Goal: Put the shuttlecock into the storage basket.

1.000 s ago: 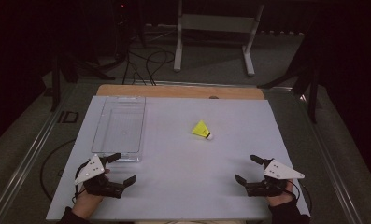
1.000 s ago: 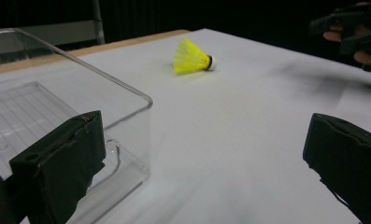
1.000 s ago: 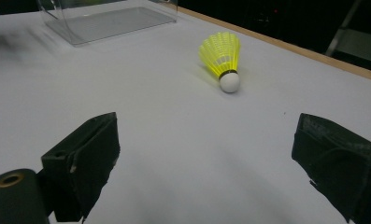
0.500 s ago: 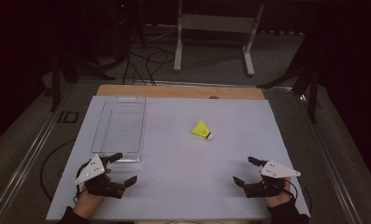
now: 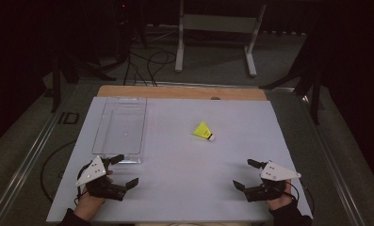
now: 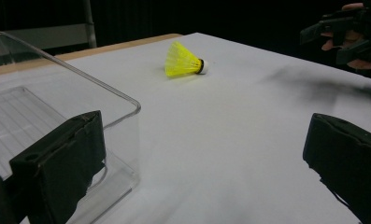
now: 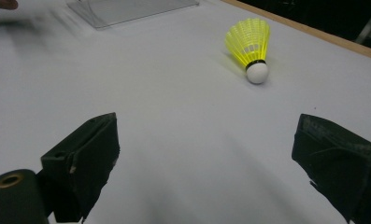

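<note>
Two grippers rest low at the near edge of the white desk, a yellow shuttlecock lying between and beyond them.

Left gripper has its fingers spread wide with nothing between them, one finger just beside the near corner of the clear plastic tray. Right gripper likewise holds its fingers spread and empty over bare desk. The shuttlecock lies on its side near the desk's middle, well apart from both grippers and to the right of the tray, its white cork tip pointing toward the right gripper.
</note>
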Demonstrator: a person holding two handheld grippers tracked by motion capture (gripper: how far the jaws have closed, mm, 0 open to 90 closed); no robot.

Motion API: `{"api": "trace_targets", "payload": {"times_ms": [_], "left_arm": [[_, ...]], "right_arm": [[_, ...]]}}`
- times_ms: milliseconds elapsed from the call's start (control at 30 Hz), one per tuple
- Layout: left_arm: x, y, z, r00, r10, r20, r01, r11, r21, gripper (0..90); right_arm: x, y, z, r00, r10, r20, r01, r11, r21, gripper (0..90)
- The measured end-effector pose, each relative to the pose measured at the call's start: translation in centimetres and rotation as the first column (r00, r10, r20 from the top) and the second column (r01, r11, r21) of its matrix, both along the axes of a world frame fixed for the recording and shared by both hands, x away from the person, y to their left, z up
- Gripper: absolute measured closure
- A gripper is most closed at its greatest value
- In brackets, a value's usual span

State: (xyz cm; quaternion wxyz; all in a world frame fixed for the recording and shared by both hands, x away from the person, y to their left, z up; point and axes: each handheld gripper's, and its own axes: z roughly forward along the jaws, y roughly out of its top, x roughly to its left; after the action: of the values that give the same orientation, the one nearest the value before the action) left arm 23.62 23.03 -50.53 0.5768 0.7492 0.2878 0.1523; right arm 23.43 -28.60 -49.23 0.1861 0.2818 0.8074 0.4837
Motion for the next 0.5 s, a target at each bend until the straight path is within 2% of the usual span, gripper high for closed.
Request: {"api": "trace_targets", "payload": {"times_ms": [100, 267, 500], "left_arm": [[0.0, 0.0, 0.0, 1.0000, 0.000, 0.001, 0.000, 1.0000, 0.000, 0.1], [0.0, 0.0, 0.0, 1.0000, -0.002, 0.000, 0.002, 1.0000, 0.006, 0.1], [0.0, 0.0, 0.0, 1.0000, -0.001, 0.000, 0.001, 1.0000, 0.007, 0.0]], "right_arm": [[-0.1, 0.0, 0.2, 1.0000, -0.002, 0.001, 0.002, 1.0000, -0.003, 7.6], [-0.6, 0.5, 0.9, 0.9992, -0.009, 0.040, 0.011, 0.9987, -0.050, 7.6], [-1.1, 0.4, 2.0, 0.9986, -0.022, 0.049, 0.025, 0.9979, -0.059, 7.6]]}}
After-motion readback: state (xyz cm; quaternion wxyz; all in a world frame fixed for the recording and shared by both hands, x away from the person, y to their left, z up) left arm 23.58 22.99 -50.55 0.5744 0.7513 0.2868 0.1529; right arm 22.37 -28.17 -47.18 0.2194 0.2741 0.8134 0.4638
